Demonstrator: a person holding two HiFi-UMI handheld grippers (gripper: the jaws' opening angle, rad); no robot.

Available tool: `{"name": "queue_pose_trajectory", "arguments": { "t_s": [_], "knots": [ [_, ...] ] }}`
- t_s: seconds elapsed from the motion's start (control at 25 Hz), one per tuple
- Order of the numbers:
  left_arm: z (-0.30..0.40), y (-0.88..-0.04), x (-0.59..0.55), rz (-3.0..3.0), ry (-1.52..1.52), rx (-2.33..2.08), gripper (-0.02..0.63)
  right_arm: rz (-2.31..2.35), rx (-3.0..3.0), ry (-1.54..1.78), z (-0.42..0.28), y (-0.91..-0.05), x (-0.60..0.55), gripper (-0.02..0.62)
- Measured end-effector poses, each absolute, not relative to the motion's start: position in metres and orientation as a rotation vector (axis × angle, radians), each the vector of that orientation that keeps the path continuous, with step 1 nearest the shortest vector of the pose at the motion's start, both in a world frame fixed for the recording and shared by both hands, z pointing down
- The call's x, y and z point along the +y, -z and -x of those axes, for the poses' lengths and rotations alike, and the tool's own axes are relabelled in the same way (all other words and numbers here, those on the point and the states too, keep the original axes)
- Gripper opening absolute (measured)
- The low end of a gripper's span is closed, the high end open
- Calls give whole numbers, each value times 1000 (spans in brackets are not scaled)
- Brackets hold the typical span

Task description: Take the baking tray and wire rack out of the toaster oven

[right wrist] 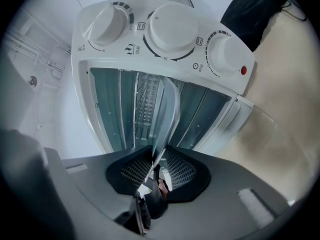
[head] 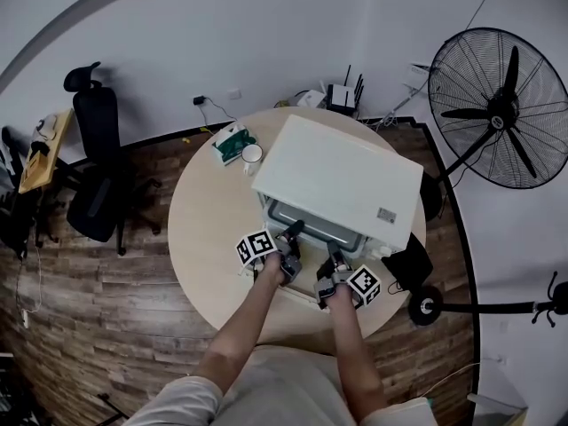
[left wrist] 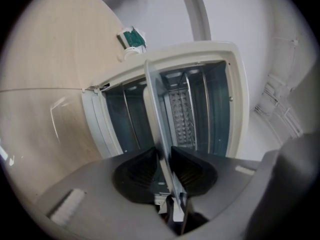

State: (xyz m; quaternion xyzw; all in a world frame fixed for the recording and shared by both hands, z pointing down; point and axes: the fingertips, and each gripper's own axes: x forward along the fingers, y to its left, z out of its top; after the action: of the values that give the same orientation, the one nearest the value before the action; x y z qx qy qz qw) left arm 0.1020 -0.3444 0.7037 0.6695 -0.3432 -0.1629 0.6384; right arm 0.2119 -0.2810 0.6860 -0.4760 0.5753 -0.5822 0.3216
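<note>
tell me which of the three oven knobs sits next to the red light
The rightmost knob in the right gripper view: the red light sits right beside it. The middle knob and left knob have no light nearby.

Your left gripper (left wrist: 162,156) and right gripper (right wrist: 160,156) are grey with black, finely ribbed pads (left wrist: 140,171), and your marker cubes (head: 256,245) show black-and-white squares. The baking tray (left wrist: 154,104) is silvery. The toaster oven (head: 342,177) is white, blue-grey inside, with one red lamp (right wrist: 243,70). The table (head: 204,229) is pale beige, the floor (head: 106,300) brown planks.
</note>
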Motion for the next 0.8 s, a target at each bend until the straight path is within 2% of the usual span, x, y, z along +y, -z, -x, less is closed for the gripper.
{"name": "queue_pose_trajectory", "arguments": {
  "t_s": [0.8],
  "knots": [
    [-89, -706, -312, -1531, 365, -783, 146, 1279, 1579, 1533, -198, -687, -249, 85]
  ]
}}
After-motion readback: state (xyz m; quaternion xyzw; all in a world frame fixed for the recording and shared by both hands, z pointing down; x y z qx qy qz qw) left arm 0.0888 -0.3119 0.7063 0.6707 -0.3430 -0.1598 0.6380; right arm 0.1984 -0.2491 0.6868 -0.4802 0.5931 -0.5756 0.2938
